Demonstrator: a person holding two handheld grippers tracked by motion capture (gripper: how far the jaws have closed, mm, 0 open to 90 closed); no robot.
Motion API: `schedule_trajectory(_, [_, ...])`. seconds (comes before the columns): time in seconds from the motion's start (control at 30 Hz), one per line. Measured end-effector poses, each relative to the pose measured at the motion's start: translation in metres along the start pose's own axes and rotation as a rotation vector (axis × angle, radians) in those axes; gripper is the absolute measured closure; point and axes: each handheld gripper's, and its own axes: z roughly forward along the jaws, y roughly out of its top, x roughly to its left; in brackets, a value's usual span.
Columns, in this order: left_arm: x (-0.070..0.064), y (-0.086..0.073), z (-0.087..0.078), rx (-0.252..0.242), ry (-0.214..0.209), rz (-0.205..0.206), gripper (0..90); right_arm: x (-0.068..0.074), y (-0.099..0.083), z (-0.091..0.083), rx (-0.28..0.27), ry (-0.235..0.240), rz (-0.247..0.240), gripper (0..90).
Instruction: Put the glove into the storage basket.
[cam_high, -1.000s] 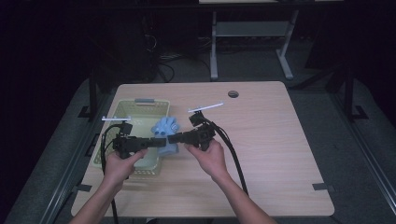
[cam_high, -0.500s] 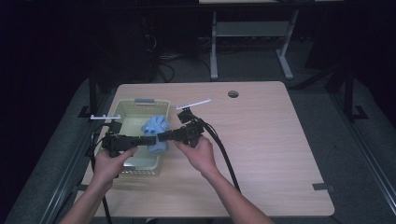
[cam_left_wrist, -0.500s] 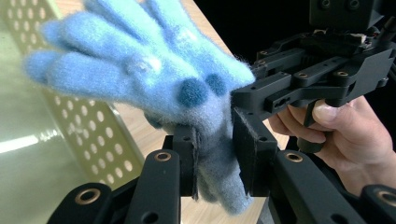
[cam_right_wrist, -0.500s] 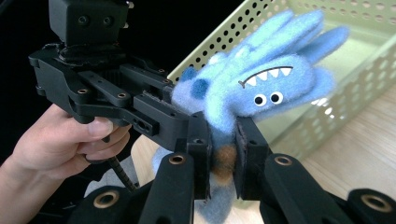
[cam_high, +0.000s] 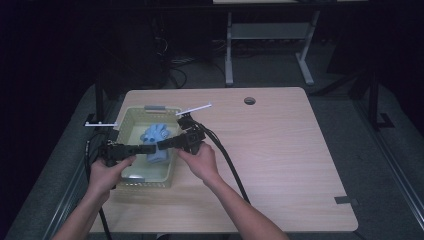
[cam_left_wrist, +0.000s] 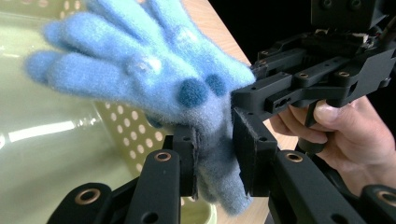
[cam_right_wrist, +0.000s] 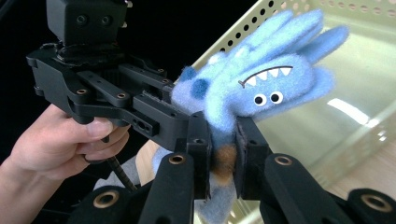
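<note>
A fuzzy blue glove (cam_high: 156, 135) with a monster face, white teeth and eyes (cam_right_wrist: 266, 91), hangs over a pale green perforated basket (cam_high: 131, 117). Both grippers grip its cuff from opposite sides. In the left gripper view my left gripper (cam_left_wrist: 215, 140) is shut on the cuff, and the right gripper (cam_left_wrist: 285, 91) clamps it just to the right. In the right gripper view my right gripper (cam_right_wrist: 223, 130) is shut on the cuff near a brown patch, while the left gripper (cam_right_wrist: 149, 109) bites in from the left. In the high view the left gripper (cam_high: 149, 148) and right gripper (cam_high: 164, 145) meet tip to tip.
The basket stands on the left part of a wooden table (cam_high: 280, 150), close to its left edge. A round cable hole (cam_high: 249, 100) sits at the back. Black cables (cam_high: 230, 165) trail from the right gripper across the table towards the front.
Both grippers have carried the glove leftward, from over the basket's right rim to above its inside. Both stay clamped on it.
</note>
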Motion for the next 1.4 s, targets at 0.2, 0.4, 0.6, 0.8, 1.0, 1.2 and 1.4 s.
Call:
schedule_trajectory(0.2, [0.007, 0.000, -0.008, -0.005, 0.015, -0.008, 70.9, 0.000, 0.004, 0.012, 0.006, 0.012, 0.005, 78.9])
schedule_trajectory(0.4, [0.012, 0.001, -0.012, -0.006, 0.029, -0.016, 70.8, -0.002, 0.007, 0.020, 0.005, 0.020, 0.012, 78.9])
schedule_trajectory(0.6, [0.021, -0.001, -0.017, -0.006, 0.040, -0.035, 70.7, -0.002, 0.009, 0.031, 0.013, 0.012, 0.008, 78.9])
schedule_trajectory(0.8, [0.027, -0.003, -0.024, -0.009, 0.055, -0.048, 70.7, -0.002, 0.010, 0.042, 0.018, 0.018, 0.015, 78.9])
schedule_trajectory(1.0, [0.032, -0.002, -0.026, -0.010, 0.067, -0.062, 70.7, -0.002, 0.012, 0.050, 0.019, 0.016, 0.028, 78.9])
schedule_trajectory(1.2, [0.035, 0.002, -0.028, -0.001, 0.088, -0.062, 70.7, -0.003, 0.015, 0.055, 0.018, 0.004, 0.025, 78.8])
schedule_trajectory(1.4, [0.040, 0.006, -0.029, 0.016, 0.108, -0.068, 70.7, -0.005, 0.018, 0.062, 0.024, 0.000, 0.035, 78.5])
